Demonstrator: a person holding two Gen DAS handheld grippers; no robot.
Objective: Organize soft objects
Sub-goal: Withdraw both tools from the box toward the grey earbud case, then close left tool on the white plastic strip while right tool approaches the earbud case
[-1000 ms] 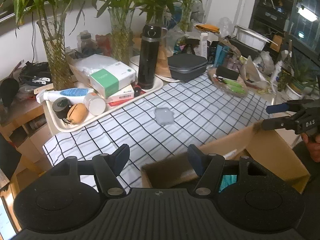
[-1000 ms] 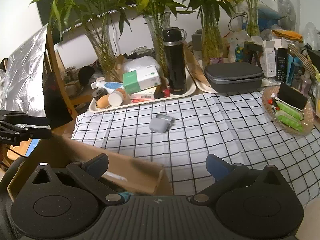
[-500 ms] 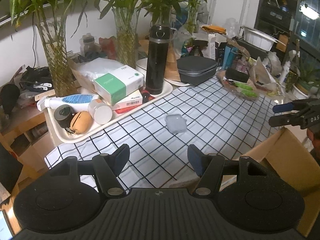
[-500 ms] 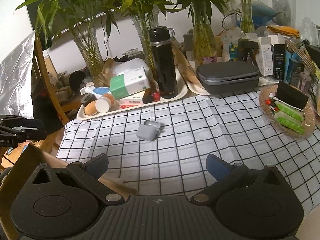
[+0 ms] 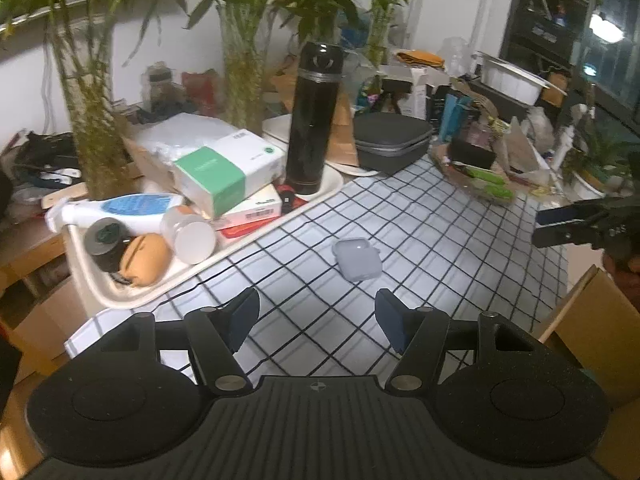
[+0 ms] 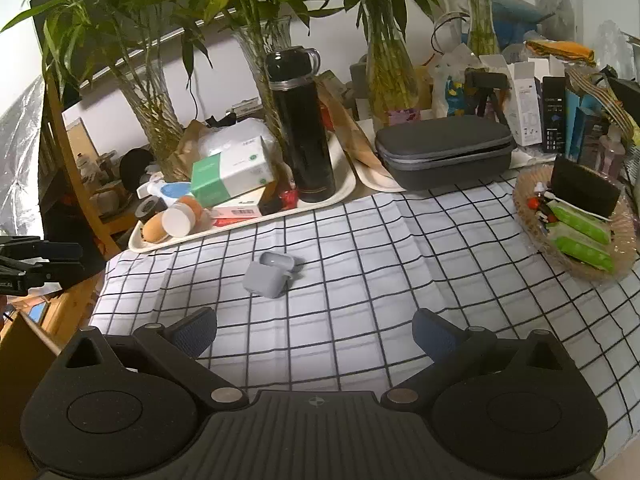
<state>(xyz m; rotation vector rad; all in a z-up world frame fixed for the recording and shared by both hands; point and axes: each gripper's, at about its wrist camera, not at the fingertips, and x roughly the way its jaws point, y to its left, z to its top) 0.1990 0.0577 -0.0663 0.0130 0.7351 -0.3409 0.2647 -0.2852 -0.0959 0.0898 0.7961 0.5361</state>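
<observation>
Landmark: a grey silicone earbud case (image 5: 357,259) lay on the black-and-white checked tablecloth (image 5: 440,240), its small lid flipped open at the far end in the right wrist view (image 6: 269,278).
Left gripper: the left gripper (image 5: 316,322) hung above the cloth just short of the case, with the case lying ahead of the gap and slightly toward its right finger; its blue-padded fingers stood spread with only cloth between them.
Right gripper: the right gripper (image 6: 314,334) hung on the near side of the case, the case ahead and toward its left finger; its fingers stood spread wide, gripping nothing.
Cream tray: the cream tray (image 5: 132,300) sat beyond and left of the case, at the cloth's edge, crowded with bottles and boxes.
Black flask: a black flask (image 5: 312,120) stood upright on the tray's far end, behind the case.
Green-and-white box: a green-and-white box (image 6: 230,172) rested on the tray, left of the flask.
Grey zip case: a grey zip case (image 6: 446,150) lay beyond the earbud case, to its right.
Cardboard box: a cardboard box (image 5: 592,320) sat off the table edge, well right of the earbud case in the left wrist view.
Wicker basket: a wicker basket (image 6: 532,224) with green packets sat far right of the earbud case.
</observation>
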